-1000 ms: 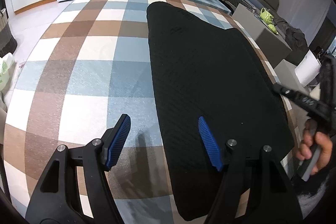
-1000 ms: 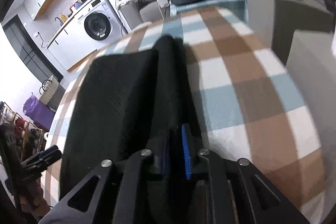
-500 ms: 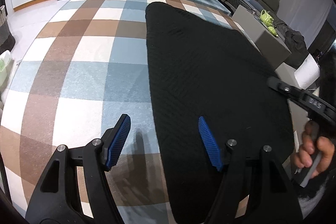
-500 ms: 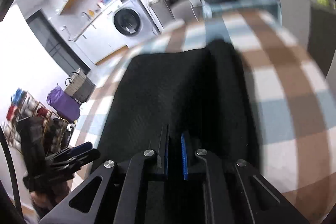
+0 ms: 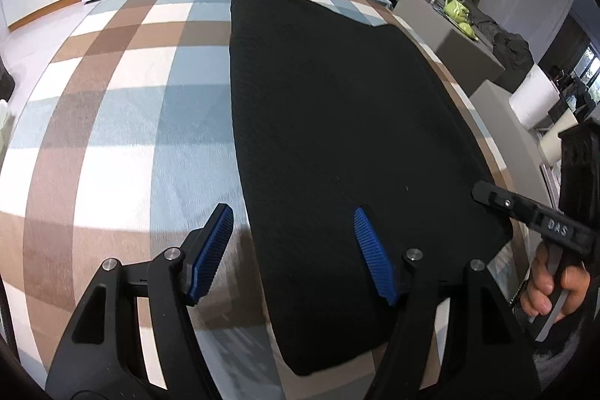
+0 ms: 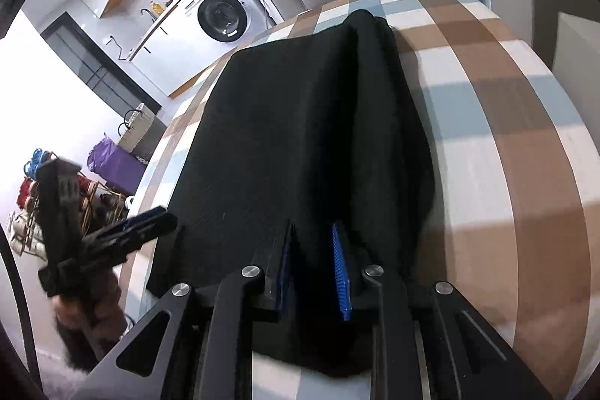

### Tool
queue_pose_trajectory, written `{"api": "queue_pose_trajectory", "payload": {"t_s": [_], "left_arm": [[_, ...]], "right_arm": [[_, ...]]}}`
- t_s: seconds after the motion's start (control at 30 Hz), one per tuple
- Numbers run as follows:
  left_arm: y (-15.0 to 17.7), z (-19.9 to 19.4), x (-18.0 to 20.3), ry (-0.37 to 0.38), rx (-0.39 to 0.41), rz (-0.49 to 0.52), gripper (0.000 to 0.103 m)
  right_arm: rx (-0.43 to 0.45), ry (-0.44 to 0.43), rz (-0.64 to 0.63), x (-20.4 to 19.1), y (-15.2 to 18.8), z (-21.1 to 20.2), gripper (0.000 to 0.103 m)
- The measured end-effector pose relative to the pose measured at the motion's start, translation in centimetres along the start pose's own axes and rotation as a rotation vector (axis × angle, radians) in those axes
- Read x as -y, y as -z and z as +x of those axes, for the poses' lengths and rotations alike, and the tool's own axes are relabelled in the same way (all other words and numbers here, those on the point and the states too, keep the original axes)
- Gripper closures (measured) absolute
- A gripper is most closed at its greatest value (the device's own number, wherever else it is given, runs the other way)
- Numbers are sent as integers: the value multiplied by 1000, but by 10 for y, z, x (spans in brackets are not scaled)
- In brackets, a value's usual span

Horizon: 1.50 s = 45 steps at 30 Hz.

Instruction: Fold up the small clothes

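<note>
In the left wrist view, a black knitted garment [image 5: 337, 122] lies flat on the checked tablecloth [image 5: 123, 107], running from the near edge of the table toward the far end. The left gripper [image 5: 294, 252] hovers over the garment's near left edge with its jaws wide and nothing between them; one blue pad sits above the cloth, the other above the garment. At the right edge, a hand [image 5: 555, 283] holds the right gripper [image 5: 483, 194], whose tip reaches the garment's near right corner. In the right wrist view, the same garment [image 6: 300, 137] fills the middle, with a raised fold along its right side. The right gripper [image 6: 313, 261] has narrow jaws that are opening, with black fabric still lying between the blue pads. The left gripper [image 6: 157, 218] shows at the left, beside the table's edge. A washing machine [image 6: 221, 14] stands in the background.
</note>
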<state>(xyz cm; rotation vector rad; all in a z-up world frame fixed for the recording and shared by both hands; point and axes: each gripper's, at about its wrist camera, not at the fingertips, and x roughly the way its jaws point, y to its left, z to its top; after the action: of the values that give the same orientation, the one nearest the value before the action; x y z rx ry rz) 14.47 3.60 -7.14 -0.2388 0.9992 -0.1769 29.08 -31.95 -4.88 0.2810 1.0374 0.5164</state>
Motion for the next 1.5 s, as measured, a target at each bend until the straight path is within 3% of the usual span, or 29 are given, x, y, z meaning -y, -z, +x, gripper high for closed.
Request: {"api": "queue_pose_trajectory", "payload": {"t_s": [0.07,0.17,0.23,0.3,0.33,0.43,0.47,0.53,0.63,0.73,0.8,0.87,0.93,1.13,1.33,1.5], "left_arm": [[7,-2,1,3,-6,-1,38],[15,-6,2,1,-11,5,38],[20,-9,2,5,-11,6,38],[22,-11,-1,1,-6,0,38],[23,-12,-2,-4,-5,-5,38],[24,-13,-9,10,-9,-36,38],[24,-13,-10,15,-12,-42,39],[23,-12,-10,27,-11,-38,49],[23,-8,-6,40,-18,-17,69],[21,-6,-1,13,-9,13,80],[20,-6,-1,8,-5,15,83],[18,-5,-4,12,-3,8,85],[14,-5,-7,-1,9,6,85],[-11,2,-23,-51,45,5,86],[-38,17,-41,-92,62,0,86],[-49,24,-46,-117,72,0,86]], "right_arm": [[38,-4,-19,-4,8,-7,97],[125,-52,-48,-12,15,-26,98],[49,62,-29,-7,13,-14,97],[15,89,1,0,12,-8,95],[30,74,12,0,12,-13,87],[90,63,31,4,9,-32,46],[103,54,50,8,8,-37,45],[90,40,80,16,8,-37,44],[44,57,109,17,12,-28,44],[20,63,79,13,14,-18,44],[-2,81,52,9,15,-9,51],[-10,95,31,5,13,-1,67],[-3,75,10,0,8,3,74],[3,59,10,-6,-15,28,75],[32,106,4,-17,-44,56,73],[37,115,-5,-22,-46,59,73]]}}
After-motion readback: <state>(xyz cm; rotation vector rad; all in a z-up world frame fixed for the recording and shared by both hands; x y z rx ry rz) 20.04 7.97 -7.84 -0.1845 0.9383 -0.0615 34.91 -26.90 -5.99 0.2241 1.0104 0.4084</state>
